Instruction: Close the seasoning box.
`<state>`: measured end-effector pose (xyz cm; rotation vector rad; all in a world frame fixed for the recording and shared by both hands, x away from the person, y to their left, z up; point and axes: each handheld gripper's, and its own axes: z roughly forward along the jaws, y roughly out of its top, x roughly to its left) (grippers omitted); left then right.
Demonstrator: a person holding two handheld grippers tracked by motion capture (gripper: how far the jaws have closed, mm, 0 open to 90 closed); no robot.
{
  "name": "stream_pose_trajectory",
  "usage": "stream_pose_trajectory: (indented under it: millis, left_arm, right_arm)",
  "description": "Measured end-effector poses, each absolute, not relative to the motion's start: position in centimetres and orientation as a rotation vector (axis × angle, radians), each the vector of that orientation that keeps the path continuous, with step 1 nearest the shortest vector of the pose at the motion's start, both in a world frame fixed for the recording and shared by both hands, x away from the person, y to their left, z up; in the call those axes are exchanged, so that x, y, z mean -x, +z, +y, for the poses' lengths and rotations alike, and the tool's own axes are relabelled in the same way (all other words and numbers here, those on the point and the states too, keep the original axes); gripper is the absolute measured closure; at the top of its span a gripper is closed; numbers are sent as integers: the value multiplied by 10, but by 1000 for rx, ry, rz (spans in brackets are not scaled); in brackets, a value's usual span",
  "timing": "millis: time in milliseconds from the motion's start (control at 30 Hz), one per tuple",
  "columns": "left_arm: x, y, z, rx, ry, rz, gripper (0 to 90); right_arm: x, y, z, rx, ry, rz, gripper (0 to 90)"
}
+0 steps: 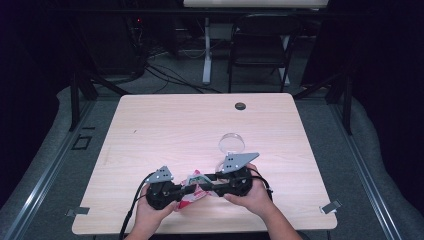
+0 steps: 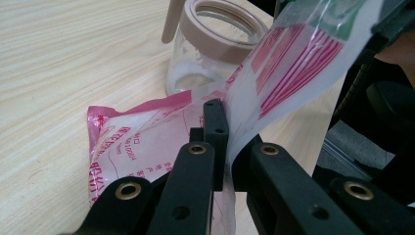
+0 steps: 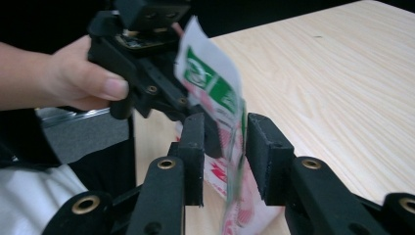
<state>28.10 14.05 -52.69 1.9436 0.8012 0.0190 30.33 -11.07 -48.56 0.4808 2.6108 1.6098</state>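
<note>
- Left gripper (image 2: 222, 147): jaws pinching the bag (image 2: 147, 142).
- Right gripper (image 3: 225, 147): jaws spread, bag edge between, pads clear of it.
- Jar (image 2: 215, 44): upright behind bag.

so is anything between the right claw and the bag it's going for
Nothing visible is in the way. The red and white bag already hangs between the right claw's open jaws, while the left claw is shut on it. The glass jar stands beyond.

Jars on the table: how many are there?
1. A clear glass jar stands open on the table, just beyond the right gripper; in the left gripper view it is behind the plastic bag. None seems hidden.
</note>
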Motion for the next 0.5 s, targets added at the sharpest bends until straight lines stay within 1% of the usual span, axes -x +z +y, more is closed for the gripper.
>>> stream_pose_trajectory:
  millis: [67,133,167,233,333,400,500]
  left_arm:
    - [-280,-527,139,-1950,18,795,900]
    - [-280,-528,138,-1950,19,791,900]
    - [-280,-528,138,-1950,21,789,899]
    - [-280,-528,139,-1951,35,791,894]
    - [-279,-527,140,-1961,53,785,859]
    - [-278,-527,140,-1968,82,784,803]
    - [-278,-527,139,-1982,98,799,671]
  right_arm:
    - [-303,-486,-108,-480,1586,2611,684]
    - [-304,-488,-104,-480,1567,2617,713]
    - [-304,-489,-103,-477,1561,2619,744]
    - [-303,-490,-101,-487,1550,2621,835]
    - [-304,-490,-100,-515,1555,2611,874]
    - [-304,-490,-100,-532,1567,2606,881]
    - [-304,-490,-101,-548,1563,2607,889]
